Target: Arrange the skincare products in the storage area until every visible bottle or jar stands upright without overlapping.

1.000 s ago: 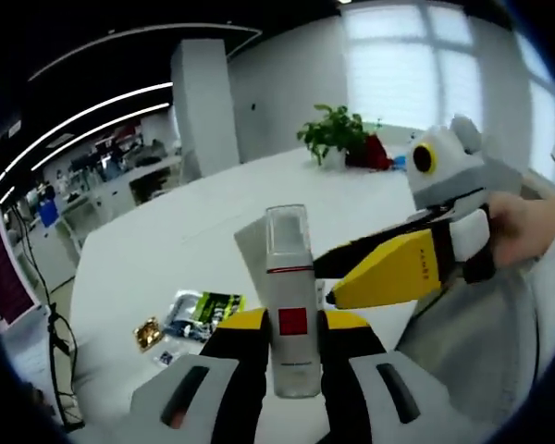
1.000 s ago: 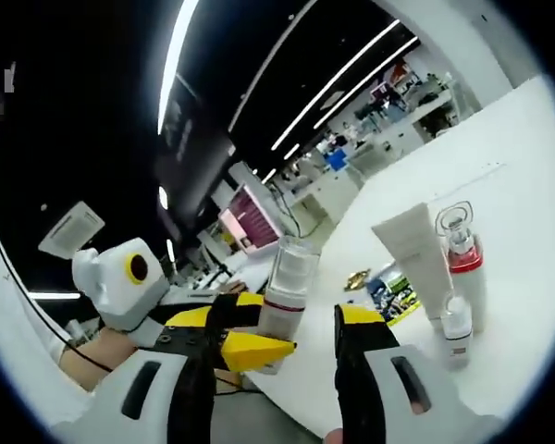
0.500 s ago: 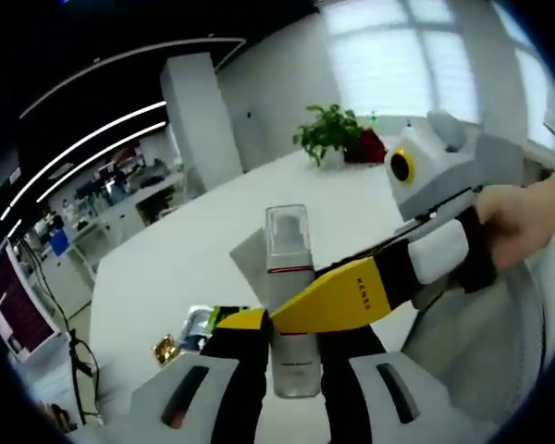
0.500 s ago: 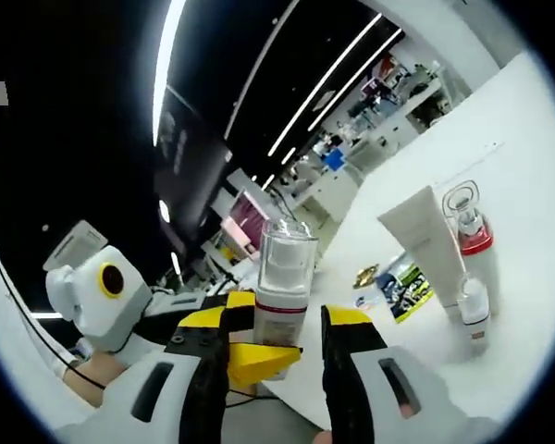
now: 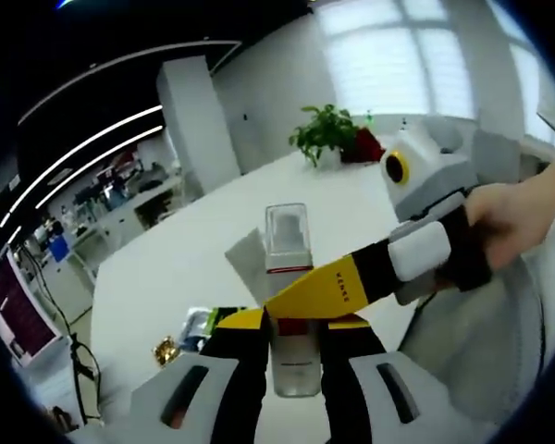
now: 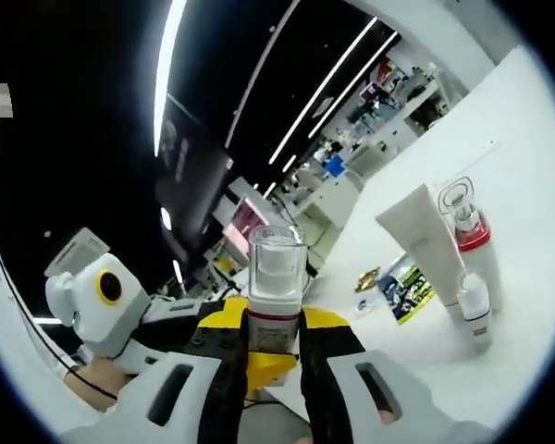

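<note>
Both tools clamped on one clear-capped bottle (image 6: 276, 291): left tool (image 5: 291, 356) low on its body, right tool (image 6: 274, 356) apparently likewise, held up off the tabletop (image 6: 527, 231). Could twist or drop if one lets go before the other grips firmly. Farther off on the tabletop, white tube (image 6: 416, 242), red-collared bottle (image 6: 469, 242) and small bottle (image 6: 476, 305) standing close together.

A pump bottle (image 5: 289, 305) sits between both grippers' jaws, above the worktop (image 5: 166, 268). In the right gripper view, a tube (image 6: 416, 242) stands on the worktop, a capped bottle (image 6: 466, 240) just right of it, a small bottle (image 6: 474, 305) in front, and packets (image 6: 402, 289) lying nearer the left.
</note>
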The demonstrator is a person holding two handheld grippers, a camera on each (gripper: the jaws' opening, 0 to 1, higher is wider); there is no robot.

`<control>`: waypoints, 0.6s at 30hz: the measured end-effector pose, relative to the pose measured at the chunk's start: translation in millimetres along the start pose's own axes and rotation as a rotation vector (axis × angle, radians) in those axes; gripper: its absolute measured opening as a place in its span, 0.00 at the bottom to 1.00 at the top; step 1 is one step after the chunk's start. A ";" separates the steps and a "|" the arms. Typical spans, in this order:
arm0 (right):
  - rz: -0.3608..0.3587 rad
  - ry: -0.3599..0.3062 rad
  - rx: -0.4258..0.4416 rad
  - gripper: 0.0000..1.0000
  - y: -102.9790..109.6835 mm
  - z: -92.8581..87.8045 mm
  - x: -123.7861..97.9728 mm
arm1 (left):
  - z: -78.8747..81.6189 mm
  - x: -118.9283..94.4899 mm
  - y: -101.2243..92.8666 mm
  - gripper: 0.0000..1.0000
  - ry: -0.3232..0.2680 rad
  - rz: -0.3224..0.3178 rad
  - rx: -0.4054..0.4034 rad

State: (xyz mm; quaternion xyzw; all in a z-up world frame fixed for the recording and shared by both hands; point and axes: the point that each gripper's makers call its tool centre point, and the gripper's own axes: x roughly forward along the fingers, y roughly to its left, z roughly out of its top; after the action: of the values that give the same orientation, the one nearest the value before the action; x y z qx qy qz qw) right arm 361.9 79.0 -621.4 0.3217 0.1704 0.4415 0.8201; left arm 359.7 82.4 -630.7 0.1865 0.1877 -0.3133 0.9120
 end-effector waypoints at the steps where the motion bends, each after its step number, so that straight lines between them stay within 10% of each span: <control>1: 0.000 -0.006 0.001 0.20 -1.4 1.2 0.0 | 0.0 -0.3 0.3 0.25 0.000 0.000 -0.003; 18: 0.033 0.039 -0.197 0.19 1.9 0.8 -5.7 | -5.5 -2.8 -8.5 0.27 -0.029 -0.171 -0.005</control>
State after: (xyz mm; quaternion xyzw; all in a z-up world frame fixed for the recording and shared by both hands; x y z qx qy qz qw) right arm 358.1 74.7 -619.5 0.2336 0.1369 0.4757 0.8369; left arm 351.1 80.1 -636.1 0.1631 0.1903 -0.3924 0.8850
